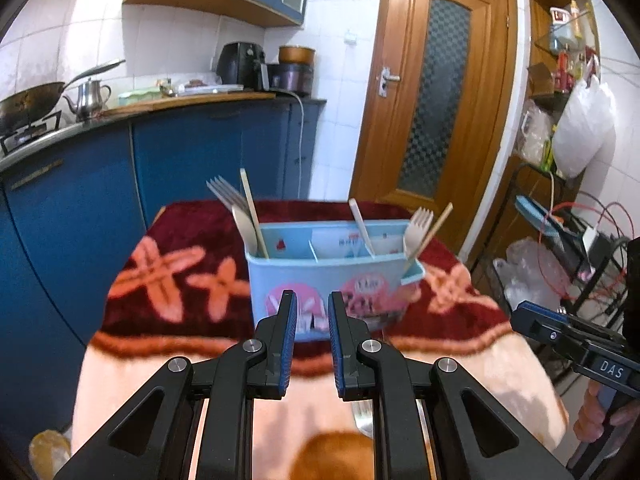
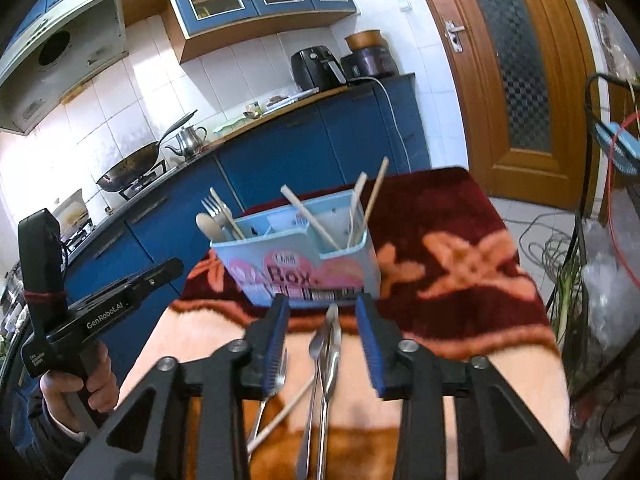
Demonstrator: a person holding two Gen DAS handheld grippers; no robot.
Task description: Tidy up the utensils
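A light-blue utensil box [image 1: 332, 276] with pink labels stands on the patterned blanket-covered table [image 1: 168, 280]; it also shows in the right wrist view [image 2: 304, 264]. Forks, a spoon and chopsticks [image 1: 252, 216] stand in its compartments. My left gripper [image 1: 312, 312] is open and empty, just in front of the box. My right gripper [image 2: 322, 316] is open above loose metal utensils [image 2: 326, 360], a fork [image 2: 272, 392] and a chopstick [image 2: 280, 416] lying on the table. A fork head [image 1: 362, 412] shows under the left gripper.
Blue kitchen cabinets [image 1: 80, 200] with a wok [image 1: 28, 108] and kettle stand left. A wooden door [image 1: 432, 92] is behind the table. A rack with bags and cables [image 1: 560, 240] stands right. The other gripper shows at each view's edge [image 2: 100, 304].
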